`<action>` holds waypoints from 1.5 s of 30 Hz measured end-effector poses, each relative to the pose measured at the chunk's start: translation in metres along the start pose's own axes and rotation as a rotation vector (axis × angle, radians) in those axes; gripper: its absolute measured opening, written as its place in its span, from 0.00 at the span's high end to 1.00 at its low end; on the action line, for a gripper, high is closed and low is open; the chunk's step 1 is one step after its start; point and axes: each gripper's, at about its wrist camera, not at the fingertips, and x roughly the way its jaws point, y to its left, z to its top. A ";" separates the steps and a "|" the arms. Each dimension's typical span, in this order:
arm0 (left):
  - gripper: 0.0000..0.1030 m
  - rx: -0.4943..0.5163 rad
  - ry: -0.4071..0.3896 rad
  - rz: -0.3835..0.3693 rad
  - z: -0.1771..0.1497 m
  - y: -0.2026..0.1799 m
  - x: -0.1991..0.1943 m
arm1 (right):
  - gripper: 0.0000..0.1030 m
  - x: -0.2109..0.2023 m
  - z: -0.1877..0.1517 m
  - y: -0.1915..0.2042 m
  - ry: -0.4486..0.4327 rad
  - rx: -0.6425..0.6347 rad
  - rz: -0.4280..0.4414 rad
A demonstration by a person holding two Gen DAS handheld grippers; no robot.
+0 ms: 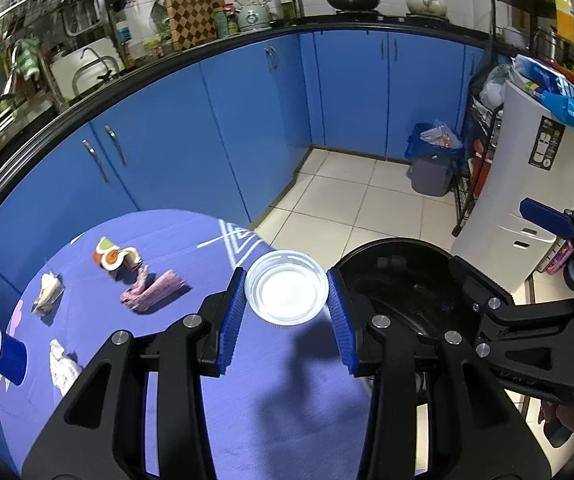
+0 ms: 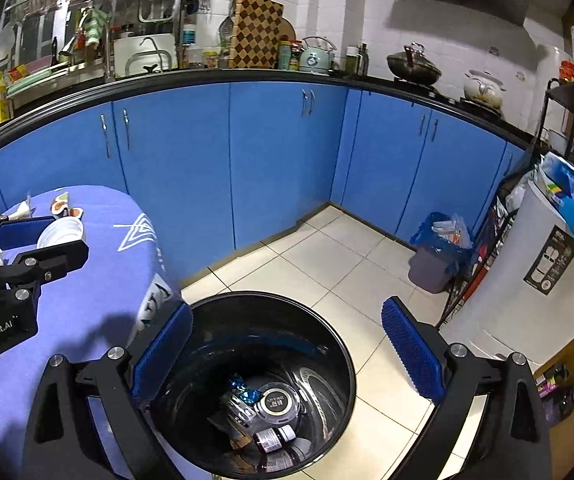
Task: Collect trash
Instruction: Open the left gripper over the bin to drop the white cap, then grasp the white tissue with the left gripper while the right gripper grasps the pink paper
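Note:
My left gripper (image 1: 287, 294) is shut on a clear round plastic cup (image 1: 287, 286), its blue pads pressing on both sides, above the edge of the purple-clothed table (image 1: 279, 392). On the cloth lie a crumpled pink wrapper (image 1: 153, 292), an orange-and-white paper cup (image 1: 113, 258), crumpled paper (image 1: 47, 290), a white tissue (image 1: 61, 368) and a blue cup (image 1: 9, 356). The black trash bin (image 2: 339, 344) stands beside the table, with a small bottle (image 2: 273, 438), a round lid (image 2: 279, 402) and wrappers inside. My right gripper (image 2: 287, 312) hangs open and empty over the bin.
Blue cabinets (image 2: 279, 160) run along the back and left. A grey bin with a blue bag (image 2: 437, 248) stands in the far corner beside a black rack (image 2: 483, 264). A white appliance (image 2: 535, 292) stands to the right. Pale floor tiles (image 2: 327, 256) lie between them.

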 end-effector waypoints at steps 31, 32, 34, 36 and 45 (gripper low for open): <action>0.06 0.000 -0.028 0.020 0.017 -0.020 0.003 | 0.10 0.002 -0.012 -0.031 0.019 0.059 -0.011; 0.06 -0.005 -0.029 0.023 0.015 -0.018 0.002 | 0.10 0.001 -0.011 -0.029 0.018 0.055 -0.009; 0.06 -0.016 -0.029 0.025 0.014 -0.012 -0.001 | 0.10 -0.001 -0.009 -0.024 0.016 0.045 -0.004; 0.06 -0.030 -0.031 0.028 0.011 -0.005 -0.005 | 0.10 -0.003 -0.007 -0.019 0.012 0.036 0.002; 0.06 -0.102 -0.045 0.068 -0.003 0.037 -0.022 | 0.10 -0.010 0.003 0.020 0.006 -0.028 0.051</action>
